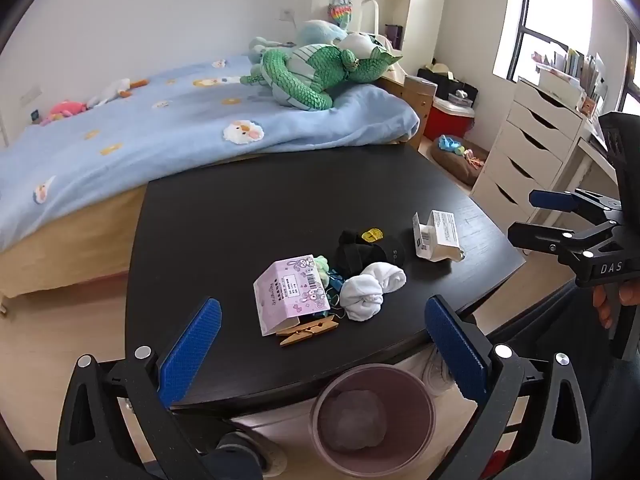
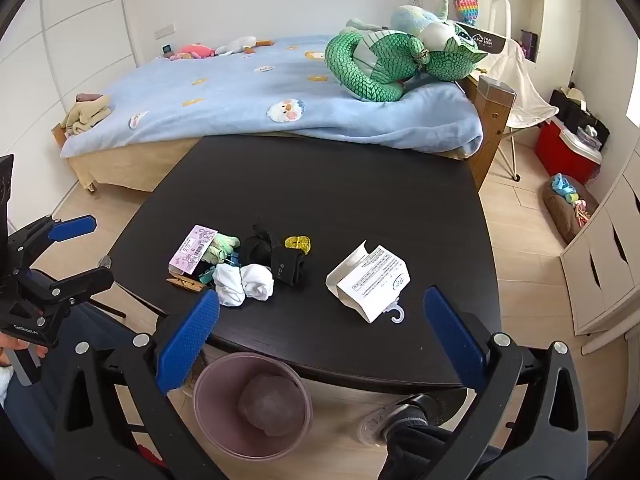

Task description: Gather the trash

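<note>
On the black table lie a pink printed box, an opened white cardboard package, rolled white socks, black socks, a yellow clip and wooden clothespins. A mauve trash bin stands on the floor below the table's near edge, with a crumpled wad inside. My left gripper hovers open over the near edge, above the bin. My right gripper hangs open beside it, empty, short of the package.
A bed with a blue blanket and a green plush borders the table's far side. White drawers and a red cooler stand to the right. A shoe rests on the floor near the bin.
</note>
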### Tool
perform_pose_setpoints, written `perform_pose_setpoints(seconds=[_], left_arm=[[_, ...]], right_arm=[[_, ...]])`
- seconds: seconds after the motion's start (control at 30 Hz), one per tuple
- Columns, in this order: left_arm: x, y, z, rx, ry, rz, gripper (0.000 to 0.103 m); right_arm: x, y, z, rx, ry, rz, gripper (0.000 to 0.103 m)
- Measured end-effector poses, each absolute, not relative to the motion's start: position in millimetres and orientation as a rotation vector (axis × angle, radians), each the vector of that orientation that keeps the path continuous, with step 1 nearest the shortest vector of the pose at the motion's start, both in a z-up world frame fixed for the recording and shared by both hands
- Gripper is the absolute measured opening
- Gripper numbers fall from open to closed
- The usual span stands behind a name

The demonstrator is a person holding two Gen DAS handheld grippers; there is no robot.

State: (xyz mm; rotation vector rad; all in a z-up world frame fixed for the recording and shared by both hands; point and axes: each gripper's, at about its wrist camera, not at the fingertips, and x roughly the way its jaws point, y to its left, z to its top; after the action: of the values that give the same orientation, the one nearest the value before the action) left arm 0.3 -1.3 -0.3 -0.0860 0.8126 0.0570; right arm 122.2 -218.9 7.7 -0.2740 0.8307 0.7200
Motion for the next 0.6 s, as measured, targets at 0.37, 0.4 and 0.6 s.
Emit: perform_pose_setpoints(seconds=[0.37, 0.4, 0.6], left_arm=[[0.9, 8.2, -2.4, -0.139, 0.822, 0.085, 0.098], [1.2, 8.8, -2.7, -0.147, 0.828, 0.078, 0.098], [-1.0, 8.9, -3.3, -0.138, 0.827, 0.086, 0.098]], right_arm=[[116.9, -222.6, 8.2, -0.284, 0.822, 0.725, 0.1], [116.5, -222.4, 7.5, -0.289, 0.822, 0.725, 0.1], [116.1, -222.9, 3.6, -0.292, 0.827, 0.723, 0.1]])
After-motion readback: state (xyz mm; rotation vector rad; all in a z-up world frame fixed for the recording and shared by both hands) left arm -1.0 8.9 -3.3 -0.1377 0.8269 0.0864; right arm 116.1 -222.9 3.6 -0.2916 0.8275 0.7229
